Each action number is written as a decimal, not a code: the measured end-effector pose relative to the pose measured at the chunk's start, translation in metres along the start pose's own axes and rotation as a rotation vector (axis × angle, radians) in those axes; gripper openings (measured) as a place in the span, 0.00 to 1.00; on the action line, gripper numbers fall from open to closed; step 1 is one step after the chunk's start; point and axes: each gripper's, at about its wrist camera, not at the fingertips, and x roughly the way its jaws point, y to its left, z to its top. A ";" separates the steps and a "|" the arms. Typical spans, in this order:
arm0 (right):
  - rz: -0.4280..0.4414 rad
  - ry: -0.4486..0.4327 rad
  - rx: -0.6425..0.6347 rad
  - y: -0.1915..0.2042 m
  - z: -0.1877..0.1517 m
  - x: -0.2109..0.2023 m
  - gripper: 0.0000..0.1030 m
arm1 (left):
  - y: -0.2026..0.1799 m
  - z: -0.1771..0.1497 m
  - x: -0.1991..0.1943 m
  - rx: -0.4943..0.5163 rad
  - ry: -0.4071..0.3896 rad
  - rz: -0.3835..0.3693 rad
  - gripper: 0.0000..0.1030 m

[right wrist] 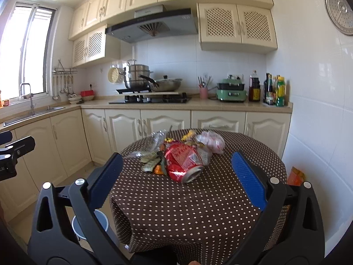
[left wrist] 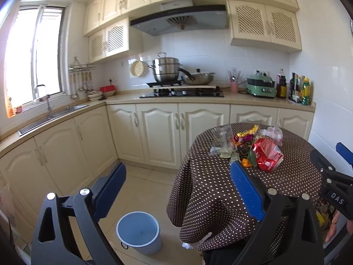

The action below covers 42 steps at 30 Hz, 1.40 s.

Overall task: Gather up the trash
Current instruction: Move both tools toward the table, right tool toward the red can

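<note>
A crushed red can point(right wrist: 184, 162) lay on its side among wrappers point(right wrist: 152, 152) on the polka-dot table point(right wrist: 198, 209), its long axis running diagonally and its open end facing the near right. Both the left gripper point(left wrist: 177, 190) and the right gripper point(right wrist: 176, 176) were spread wide, holding nothing. A blue bucket point(left wrist: 139, 231) stood on the floor beside the table.

Crumpled glossy metal can point(right wrist: 184, 162), cloth tablecloth point(right wrist: 198, 203)
</note>
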 end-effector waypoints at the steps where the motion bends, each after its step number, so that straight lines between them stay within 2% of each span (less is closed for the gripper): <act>1: -0.007 0.012 0.005 -0.003 -0.001 0.010 0.94 | -0.004 -0.001 0.009 0.010 0.015 -0.016 0.91; 7: -0.064 0.076 0.015 -0.016 -0.007 0.062 0.94 | -0.042 -0.003 0.087 0.128 0.093 -0.149 0.91; 10: -0.070 0.111 0.030 -0.022 -0.009 0.088 0.94 | -0.062 -0.005 0.126 0.202 0.136 -0.155 0.91; 19: -0.071 0.175 0.102 -0.044 -0.009 0.148 0.94 | -0.093 -0.006 0.218 0.290 0.201 -0.205 0.90; 21: -0.064 0.190 0.118 -0.047 -0.005 0.159 0.94 | -0.097 -0.006 0.235 0.306 0.224 -0.204 0.81; 22: -0.061 0.194 0.119 -0.048 -0.004 0.163 0.94 | -0.101 -0.007 0.246 0.315 0.241 -0.209 0.73; 26: -0.066 0.218 0.110 -0.044 -0.002 0.181 0.94 | -0.111 -0.009 0.271 0.335 0.259 -0.210 0.65; 30: -0.044 0.265 0.113 -0.042 0.000 0.197 0.94 | -0.120 -0.008 0.290 0.356 0.267 -0.213 0.61; 33: -0.047 0.279 0.104 -0.043 0.000 0.203 0.94 | -0.125 -0.006 0.303 0.368 0.286 -0.222 0.52; 34: -0.044 0.283 0.102 -0.043 -0.001 0.204 0.94 | -0.127 -0.005 0.307 0.376 0.290 -0.221 0.45; 36: -0.042 0.299 0.099 -0.043 -0.001 0.208 0.94 | -0.129 -0.004 0.313 0.376 0.302 -0.231 0.24; 37: -0.036 0.314 0.097 -0.043 -0.002 0.212 0.94 | -0.128 -0.003 0.315 0.365 0.309 -0.234 0.07; 40: -0.023 0.348 0.090 -0.043 -0.004 0.218 0.94 | -0.122 0.000 0.308 0.304 0.306 -0.264 0.03; 42: -0.024 0.369 0.078 -0.044 -0.005 0.222 0.94 | -0.117 0.002 0.293 0.271 0.276 -0.275 0.03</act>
